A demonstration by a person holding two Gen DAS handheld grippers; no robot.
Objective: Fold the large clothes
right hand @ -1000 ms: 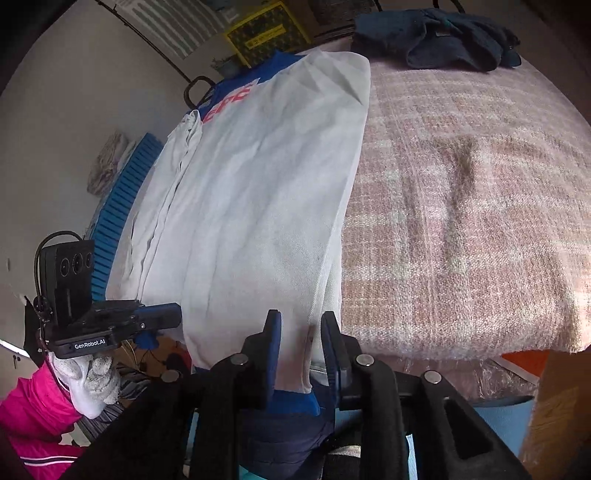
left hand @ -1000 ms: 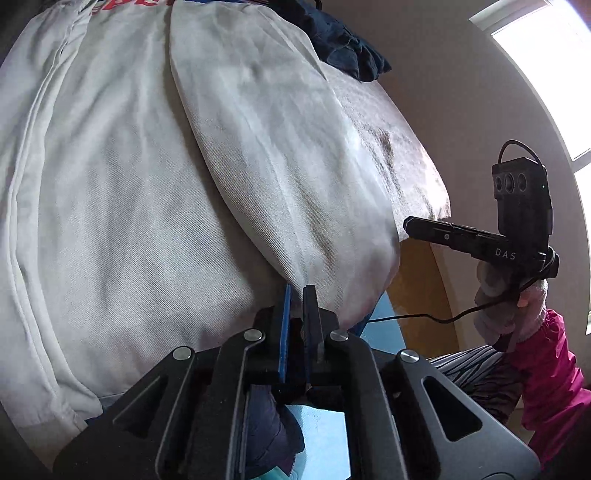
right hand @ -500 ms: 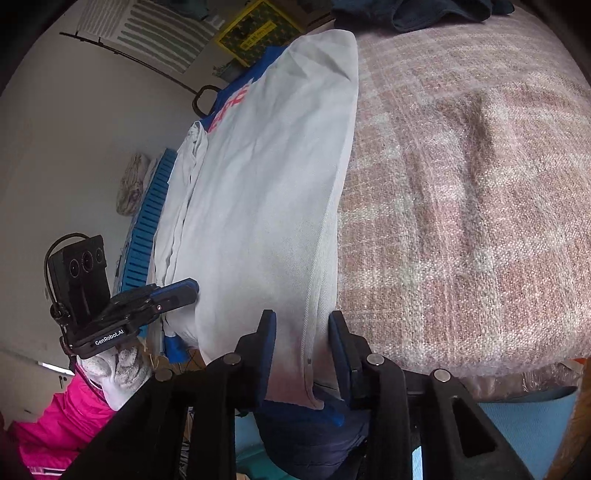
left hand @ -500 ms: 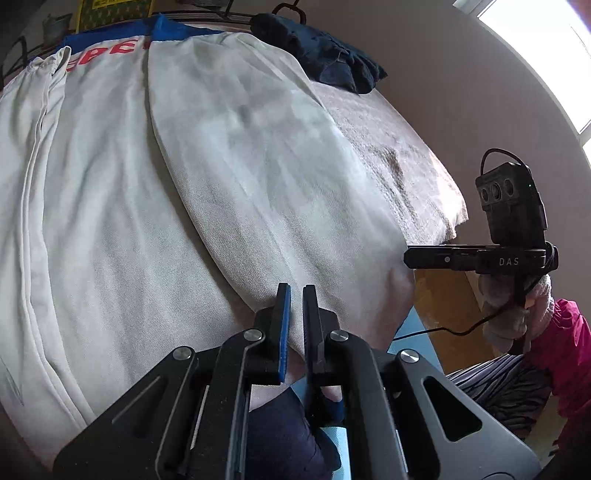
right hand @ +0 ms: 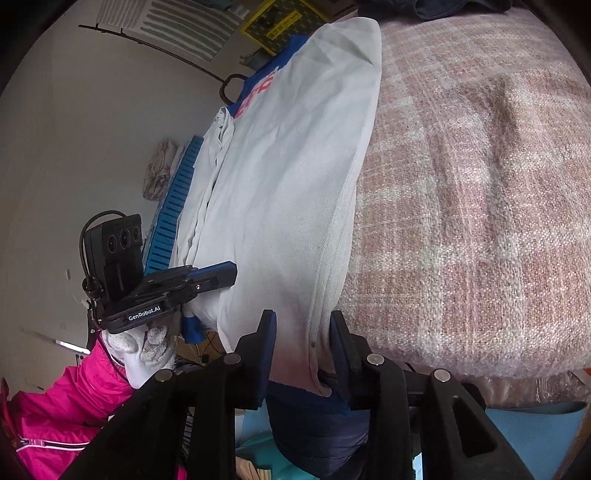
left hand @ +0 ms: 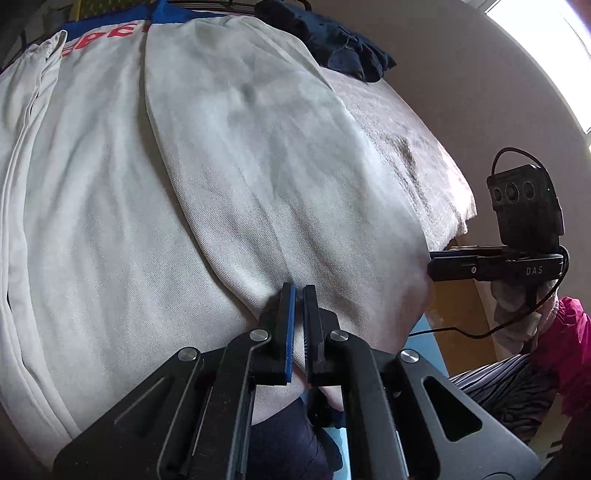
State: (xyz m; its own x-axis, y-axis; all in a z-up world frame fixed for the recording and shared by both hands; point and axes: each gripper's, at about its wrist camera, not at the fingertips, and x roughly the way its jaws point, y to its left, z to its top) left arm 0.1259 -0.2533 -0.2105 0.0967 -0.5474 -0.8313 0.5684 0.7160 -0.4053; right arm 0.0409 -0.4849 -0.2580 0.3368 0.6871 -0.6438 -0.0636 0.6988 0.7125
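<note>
A large white garment (left hand: 155, 192) with red lettering and a blue collar lies along a blanket-covered surface; one side panel is folded over its middle. It also shows in the right wrist view (right hand: 295, 184). My left gripper (left hand: 299, 291) is shut on the garment's near hem, at the folded panel's edge. My right gripper (right hand: 301, 321) is open, its jaws on either side of the garment's near right hem. The left gripper (right hand: 225, 275) shows from the side in the right wrist view, and the right gripper (left hand: 436, 264) in the left wrist view.
A pink and white checked blanket (right hand: 480, 184) covers the surface to the right of the garment. A dark blue garment (left hand: 343, 48) lies bunched at the far end. A blue slatted crate (right hand: 173, 206) stands beside the surface on the left. A yellow crate (right hand: 280, 22) stands at the back.
Both grippers have moved forward onto the near hem. The right jaws have spread wider around the hem. The left jaws stay closed on the cloth.
</note>
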